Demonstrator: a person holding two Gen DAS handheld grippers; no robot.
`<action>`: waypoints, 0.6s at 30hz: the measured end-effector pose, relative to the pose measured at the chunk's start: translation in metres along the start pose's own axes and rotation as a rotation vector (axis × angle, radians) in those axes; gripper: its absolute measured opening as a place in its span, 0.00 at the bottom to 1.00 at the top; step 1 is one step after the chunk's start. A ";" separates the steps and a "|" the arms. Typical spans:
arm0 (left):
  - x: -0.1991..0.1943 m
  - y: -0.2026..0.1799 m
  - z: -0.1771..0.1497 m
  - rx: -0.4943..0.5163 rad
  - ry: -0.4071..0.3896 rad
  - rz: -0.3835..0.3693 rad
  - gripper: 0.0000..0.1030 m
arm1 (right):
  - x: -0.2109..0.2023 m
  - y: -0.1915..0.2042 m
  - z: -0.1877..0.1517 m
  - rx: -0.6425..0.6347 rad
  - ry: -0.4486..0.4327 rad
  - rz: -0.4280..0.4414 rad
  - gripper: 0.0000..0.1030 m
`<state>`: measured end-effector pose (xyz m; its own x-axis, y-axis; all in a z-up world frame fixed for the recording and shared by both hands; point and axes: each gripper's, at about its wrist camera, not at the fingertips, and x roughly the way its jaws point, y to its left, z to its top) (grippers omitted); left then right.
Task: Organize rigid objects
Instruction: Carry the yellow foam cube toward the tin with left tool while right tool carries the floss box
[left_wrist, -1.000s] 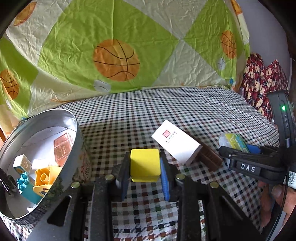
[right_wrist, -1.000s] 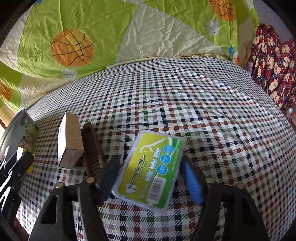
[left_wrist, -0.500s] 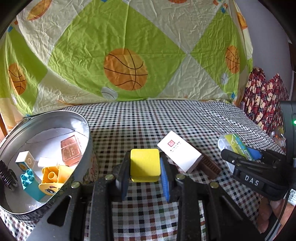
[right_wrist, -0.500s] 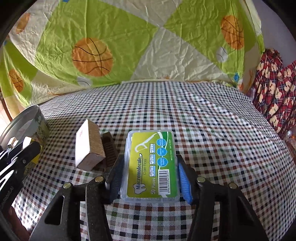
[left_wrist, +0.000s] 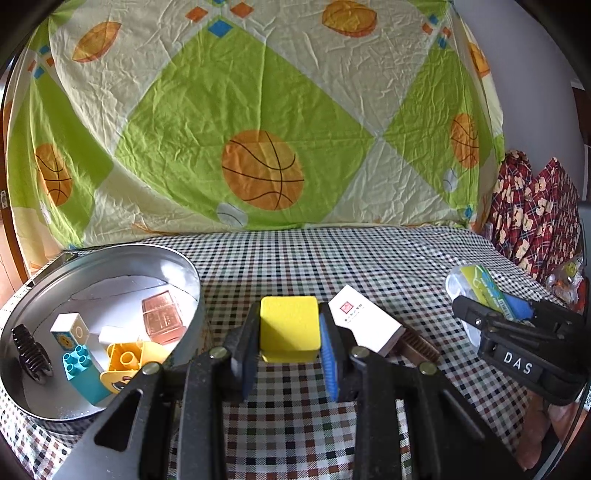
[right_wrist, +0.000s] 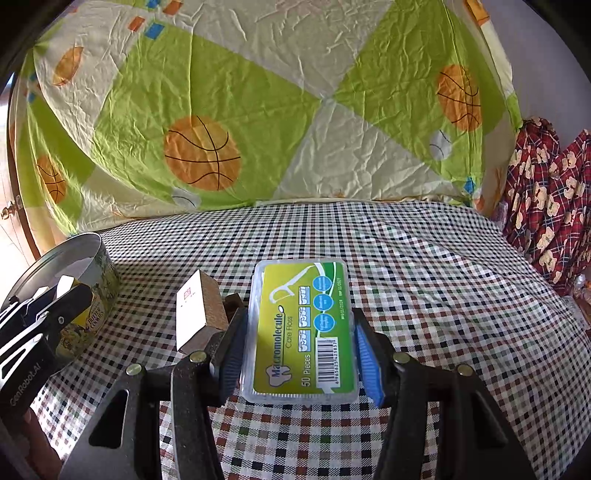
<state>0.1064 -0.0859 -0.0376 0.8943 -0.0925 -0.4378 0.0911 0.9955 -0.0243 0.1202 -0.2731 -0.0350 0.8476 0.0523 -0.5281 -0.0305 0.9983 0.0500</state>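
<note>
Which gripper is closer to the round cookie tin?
Left. The left gripper, holding a yellow block, hovers right beside the cookie tin. The right gripper sits farther away, past the white box.

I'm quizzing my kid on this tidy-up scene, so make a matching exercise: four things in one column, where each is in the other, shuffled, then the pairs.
Things:
1. yellow block
2. floss pick box
3. black gear
4. white box

Places:
A. inside the round tin
B. in the left hand-held gripper
C. lying on the checked cloth
D. in the right hand-held gripper

Pairs: 1-B, 2-D, 3-A, 4-C
</note>
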 end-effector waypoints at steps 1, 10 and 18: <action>-0.001 0.001 0.000 -0.003 -0.005 0.001 0.27 | -0.001 0.000 -0.001 -0.001 -0.006 0.001 0.54; -0.006 0.001 0.000 -0.007 -0.030 0.006 0.27 | -0.011 -0.001 0.000 0.003 -0.060 0.005 0.54; -0.010 0.002 0.000 -0.013 -0.053 0.018 0.27 | -0.025 0.002 -0.001 0.002 -0.133 0.008 0.54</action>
<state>0.0974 -0.0828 -0.0332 0.9178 -0.0750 -0.3899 0.0692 0.9972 -0.0289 0.0989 -0.2728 -0.0223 0.9102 0.0561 -0.4104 -0.0363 0.9978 0.0559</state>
